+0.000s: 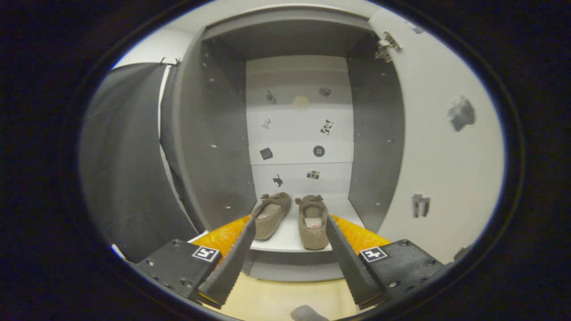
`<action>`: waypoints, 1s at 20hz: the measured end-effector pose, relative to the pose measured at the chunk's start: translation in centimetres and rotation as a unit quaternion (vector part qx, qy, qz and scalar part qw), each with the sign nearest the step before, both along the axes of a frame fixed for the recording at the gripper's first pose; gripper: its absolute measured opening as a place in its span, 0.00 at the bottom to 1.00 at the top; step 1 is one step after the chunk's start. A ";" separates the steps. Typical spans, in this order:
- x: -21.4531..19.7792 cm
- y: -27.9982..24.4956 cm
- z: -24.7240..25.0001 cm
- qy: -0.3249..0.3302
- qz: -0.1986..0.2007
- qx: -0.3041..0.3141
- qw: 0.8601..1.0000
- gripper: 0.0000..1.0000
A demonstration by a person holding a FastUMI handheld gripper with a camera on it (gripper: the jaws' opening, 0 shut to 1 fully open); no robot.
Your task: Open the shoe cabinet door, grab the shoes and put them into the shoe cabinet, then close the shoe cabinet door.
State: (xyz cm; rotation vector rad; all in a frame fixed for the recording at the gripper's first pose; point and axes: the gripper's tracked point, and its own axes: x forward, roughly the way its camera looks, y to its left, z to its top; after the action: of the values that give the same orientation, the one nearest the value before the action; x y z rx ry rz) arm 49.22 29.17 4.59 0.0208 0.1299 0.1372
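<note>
The tongs (290,227) are standing wide apart with nothing between their fingers, pointing into the open shoe cabinet (214,147). Two brown slippers are sitting on the cabinet's white bottom shelf (290,243), just beyond the fingertips. The left slipper (271,215) is lying angled, its toe turned toward the back left corner of the shelf; the right slipper (312,221) is pointing straight at the back panel (298,133), its heel near the shelf's front edge. The two are close together at the toes, apart at the heels. The cabinet door (441,147) is swung fully open on the right, its hinge (387,45) showing at the top.
</note>
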 end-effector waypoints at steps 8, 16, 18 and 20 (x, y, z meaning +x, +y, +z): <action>-14.8 -3.9 -1.3 -0.018 0.006 -0.020 1.000 0.99; -25.6 -11.7 -4.6 -0.013 0.004 -0.031 0.999 0.99; -27.2 -15.0 -4.8 -0.010 -0.012 -0.026 1.000 0.99; -28.3 -18.2 -5.2 -0.007 -0.035 -0.013 0.999 1.00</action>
State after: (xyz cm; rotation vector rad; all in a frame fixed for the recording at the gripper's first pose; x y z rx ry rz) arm 20.95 10.94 -0.58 -0.0015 0.1176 0.0667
